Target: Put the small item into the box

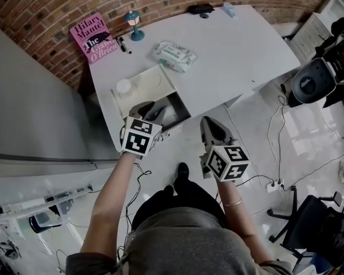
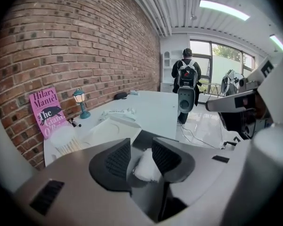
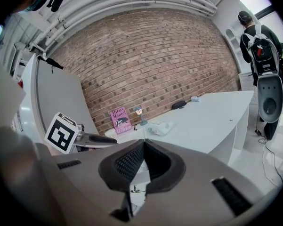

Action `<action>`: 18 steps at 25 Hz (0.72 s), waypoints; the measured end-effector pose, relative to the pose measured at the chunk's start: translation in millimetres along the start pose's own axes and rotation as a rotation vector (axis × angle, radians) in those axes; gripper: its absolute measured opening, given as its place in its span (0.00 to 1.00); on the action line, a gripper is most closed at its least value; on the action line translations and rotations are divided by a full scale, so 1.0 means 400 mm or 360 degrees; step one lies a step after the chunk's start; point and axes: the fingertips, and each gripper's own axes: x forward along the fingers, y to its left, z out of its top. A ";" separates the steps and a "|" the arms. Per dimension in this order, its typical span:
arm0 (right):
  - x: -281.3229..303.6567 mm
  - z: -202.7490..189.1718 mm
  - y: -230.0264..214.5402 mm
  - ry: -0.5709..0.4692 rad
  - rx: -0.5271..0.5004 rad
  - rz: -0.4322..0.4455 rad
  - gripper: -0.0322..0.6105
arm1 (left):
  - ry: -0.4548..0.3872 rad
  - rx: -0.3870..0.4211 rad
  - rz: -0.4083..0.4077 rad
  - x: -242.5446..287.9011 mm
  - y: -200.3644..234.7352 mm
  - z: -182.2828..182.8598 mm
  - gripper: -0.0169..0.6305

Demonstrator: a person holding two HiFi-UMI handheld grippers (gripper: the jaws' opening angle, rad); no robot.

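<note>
Small item (image 2: 146, 166), white and crumpled, sits pinched between the pads of the left gripper (image 2: 141, 146) over the open white box (image 1: 154, 83) at the table's (image 1: 234, 56) near edge (a pink book (image 1: 93, 37) leans behind), while the right gripper (image 3: 143, 145) hangs alongside, jaws pressed together on nothing.

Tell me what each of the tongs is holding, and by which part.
Left tongs pinch a white crumpled wad across its middle; right tongs shut, empty.

Grey left tool (image 2: 141, 157), black ribbed pads (image 2: 114, 161)
</note>
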 end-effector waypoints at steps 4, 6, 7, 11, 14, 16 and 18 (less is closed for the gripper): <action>0.002 0.005 0.009 -0.0006 -0.0013 0.0016 0.04 | -0.0078 -0.0078 0.0049 -0.029 0.013 0.011 0.24; 0.003 0.007 0.014 -0.0007 -0.0020 0.0026 0.04 | -0.0115 -0.0116 0.0074 -0.045 0.019 0.014 0.22; 0.003 0.009 0.017 -0.0008 -0.0024 0.0031 0.04 | -0.0133 -0.0134 0.0086 -0.053 0.022 0.016 0.21; 0.005 0.017 0.025 -0.0009 -0.0036 0.0048 0.04 | -0.0194 -0.0175 0.0129 -0.079 0.033 0.020 0.21; 0.008 0.017 0.035 -0.0008 -0.0041 0.0062 0.04 | -0.0231 -0.0206 0.0164 -0.099 0.044 0.018 0.20; 0.010 0.019 0.040 -0.0007 -0.0045 0.0071 0.04 | -0.0259 -0.0237 0.0183 -0.112 0.050 0.018 0.19; 0.011 0.022 0.043 -0.0007 -0.0051 0.0080 0.04 | -0.0287 -0.0271 0.0201 -0.126 0.054 0.016 0.19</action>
